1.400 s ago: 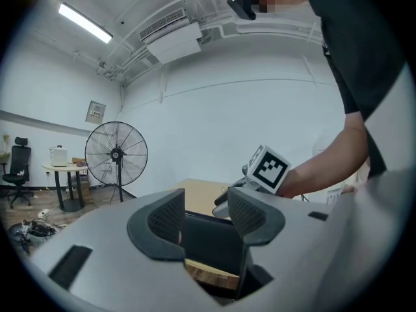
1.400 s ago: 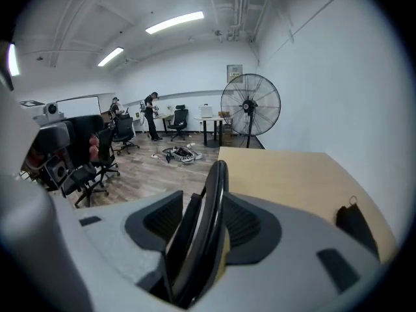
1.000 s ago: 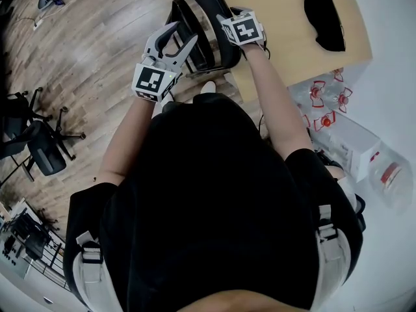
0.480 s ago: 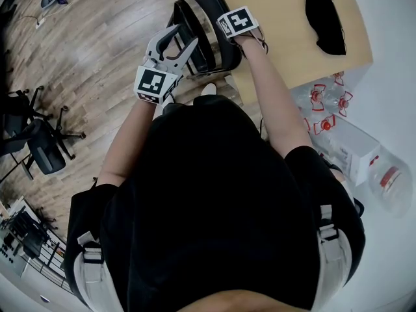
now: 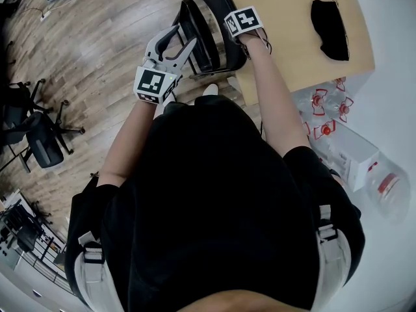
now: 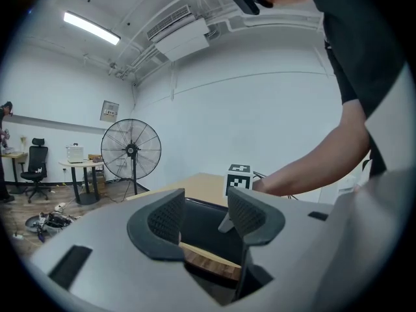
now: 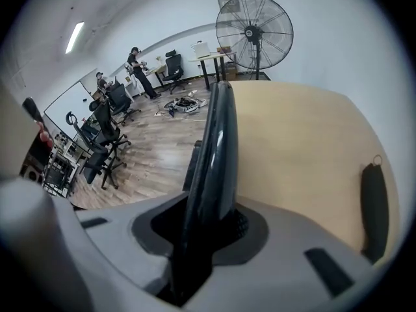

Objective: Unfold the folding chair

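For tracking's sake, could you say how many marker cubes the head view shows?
2: one cube on the left gripper, beside the folding chair; one cube on the right gripper, whose jaws just closed on the chair's top.

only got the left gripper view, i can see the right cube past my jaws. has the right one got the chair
Observer: Yes. In the right gripper view the right gripper has just been closing, and its jaws now pinch the folding chair by a black edge.
Operator: is it unfolded yet
Observer: No. The head view shows its black panels close together, upright beside the table.
Operator: anything on that table
Observer: One black cloth item, apart from the chair.
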Demonstrator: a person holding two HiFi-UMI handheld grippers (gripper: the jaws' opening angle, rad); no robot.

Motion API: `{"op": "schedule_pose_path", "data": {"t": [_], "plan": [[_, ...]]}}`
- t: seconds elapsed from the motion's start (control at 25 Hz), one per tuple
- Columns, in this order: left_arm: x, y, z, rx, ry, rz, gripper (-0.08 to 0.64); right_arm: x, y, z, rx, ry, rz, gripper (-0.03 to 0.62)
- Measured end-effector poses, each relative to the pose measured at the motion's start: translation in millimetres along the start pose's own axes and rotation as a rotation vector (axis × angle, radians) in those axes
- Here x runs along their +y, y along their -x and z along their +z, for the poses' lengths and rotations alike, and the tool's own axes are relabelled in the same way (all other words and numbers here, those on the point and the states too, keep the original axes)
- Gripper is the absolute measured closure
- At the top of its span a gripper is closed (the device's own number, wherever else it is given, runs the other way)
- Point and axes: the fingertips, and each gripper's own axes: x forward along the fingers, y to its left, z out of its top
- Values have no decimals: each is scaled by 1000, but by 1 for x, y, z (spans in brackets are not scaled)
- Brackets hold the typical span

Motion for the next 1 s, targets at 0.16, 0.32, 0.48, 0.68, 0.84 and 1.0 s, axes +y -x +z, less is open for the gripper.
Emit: {"op": "schedule_pose_path", "data": {"t": [0.16, 0.32, 0.48, 0.68, 0.84, 1.0], "plan": [[6, 9, -4, 16, -1, 33, 359, 0, 0, 1, -9, -24, 9, 506], [13, 19, -9, 31, 4, 67, 359, -1, 0, 1, -12, -34, 4, 512], [20, 31, -15, 44, 12, 100, 359, -1, 1, 1, -21, -44, -2, 514], [26, 42, -22, 57, 17, 135, 359, 4, 0, 0, -22, -47, 5, 514], [32, 50, -25, 69, 20, 152, 359, 14, 0, 4, -26, -41, 6, 515], [45, 65, -31, 86, 28, 165, 359, 34, 1, 10, -38, -46, -1, 515]]}}
